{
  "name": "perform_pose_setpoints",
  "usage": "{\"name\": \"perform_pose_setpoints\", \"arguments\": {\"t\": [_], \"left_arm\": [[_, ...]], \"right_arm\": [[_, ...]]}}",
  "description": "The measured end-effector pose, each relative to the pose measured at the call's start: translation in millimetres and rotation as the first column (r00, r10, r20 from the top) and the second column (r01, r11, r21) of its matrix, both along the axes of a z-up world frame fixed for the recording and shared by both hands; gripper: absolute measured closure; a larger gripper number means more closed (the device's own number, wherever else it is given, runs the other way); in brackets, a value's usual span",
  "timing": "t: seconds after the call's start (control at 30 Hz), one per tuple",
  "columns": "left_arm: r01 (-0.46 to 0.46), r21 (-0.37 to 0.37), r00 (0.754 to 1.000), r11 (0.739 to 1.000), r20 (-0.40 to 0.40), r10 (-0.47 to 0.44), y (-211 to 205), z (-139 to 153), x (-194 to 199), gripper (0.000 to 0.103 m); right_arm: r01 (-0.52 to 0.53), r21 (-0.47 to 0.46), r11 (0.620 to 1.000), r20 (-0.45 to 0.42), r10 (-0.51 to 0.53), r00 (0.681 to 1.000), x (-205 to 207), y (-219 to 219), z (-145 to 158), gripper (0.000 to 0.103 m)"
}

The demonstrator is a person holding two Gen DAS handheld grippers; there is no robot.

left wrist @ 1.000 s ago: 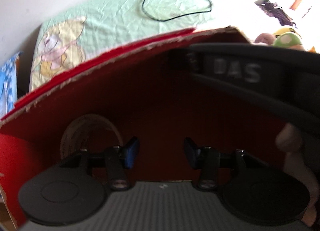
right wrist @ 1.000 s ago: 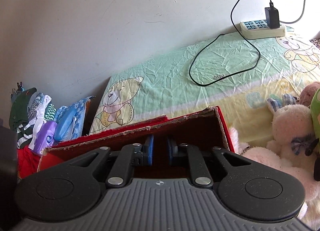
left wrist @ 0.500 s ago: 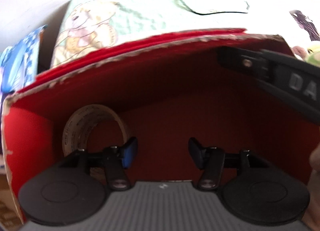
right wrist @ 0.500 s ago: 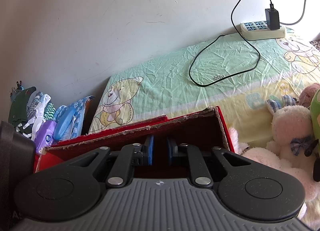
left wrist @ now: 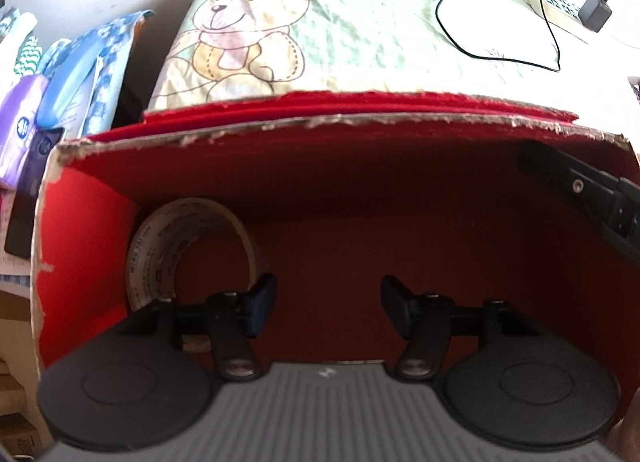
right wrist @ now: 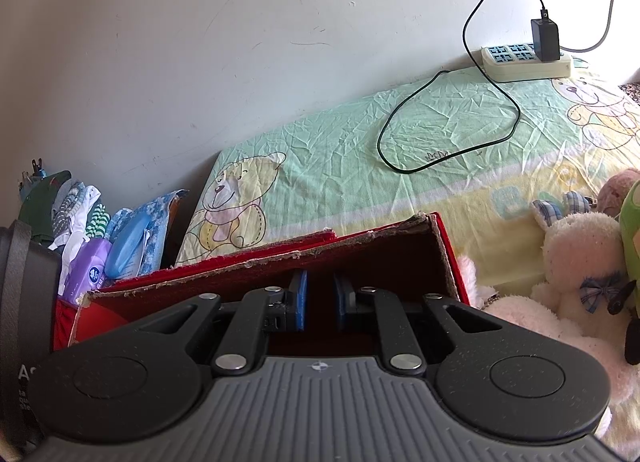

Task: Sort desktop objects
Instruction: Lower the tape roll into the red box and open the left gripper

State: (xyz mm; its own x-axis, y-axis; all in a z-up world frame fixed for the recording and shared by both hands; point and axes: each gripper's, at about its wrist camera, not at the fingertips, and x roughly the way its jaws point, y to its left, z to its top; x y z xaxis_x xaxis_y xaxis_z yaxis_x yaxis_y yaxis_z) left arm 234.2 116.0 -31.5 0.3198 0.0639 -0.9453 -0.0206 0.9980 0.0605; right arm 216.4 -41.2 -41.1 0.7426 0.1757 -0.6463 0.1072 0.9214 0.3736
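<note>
Pulled back since a second ago, the left gripper (left wrist: 327,302) now takes in the whole red cardboard box (left wrist: 280,165), torn rim to torn rim, jaws spread wide and empty. Inside the box, a tape roll (left wrist: 160,238) stands on edge in the left corner; the rest of the matte red floor lies bare. At the box's right wall the right gripper (right wrist: 320,304) hangs, blue pads nearly together, nothing between them. Beyond the box's far rim spreads a crinkled bear-print sheet (right wrist: 440,141).
</note>
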Motion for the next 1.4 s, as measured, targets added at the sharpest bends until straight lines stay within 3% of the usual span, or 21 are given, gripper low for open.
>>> {"name": "perform_pose_setpoints", "arguments": {"t": [0.17,0.43,0.77,1.33,1.4], "left_arm": [[0.007,0.012,1.0,1.0,0.016,-0.007,2,2,8,0.04],[0.056,0.091,0.99,0.994,0.125,-0.068,-10,17,-9,0.039],[0.055,0.096,0.976,0.994,0.205,-0.074,-9,27,-16,0.038],[0.068,0.151,0.963,0.986,0.25,-0.105,-14,38,-49,0.037],[0.065,0.154,0.959,0.986,0.265,-0.104,-15,44,-55,0.033]], "right_arm": [[-0.003,-0.007,1.0,-0.004,0.003,1.0,1,0,0,0.088],[-0.004,-0.015,1.0,-0.004,0.004,1.0,0,1,0,0.088],[-0.001,-0.055,0.998,-0.003,0.001,1.0,0,4,1,0.088],[-0.004,-0.114,0.994,0.024,0.007,1.0,-3,11,4,0.087],[-0.01,-0.123,0.992,0.033,0.014,0.999,-4,12,5,0.087]]}}
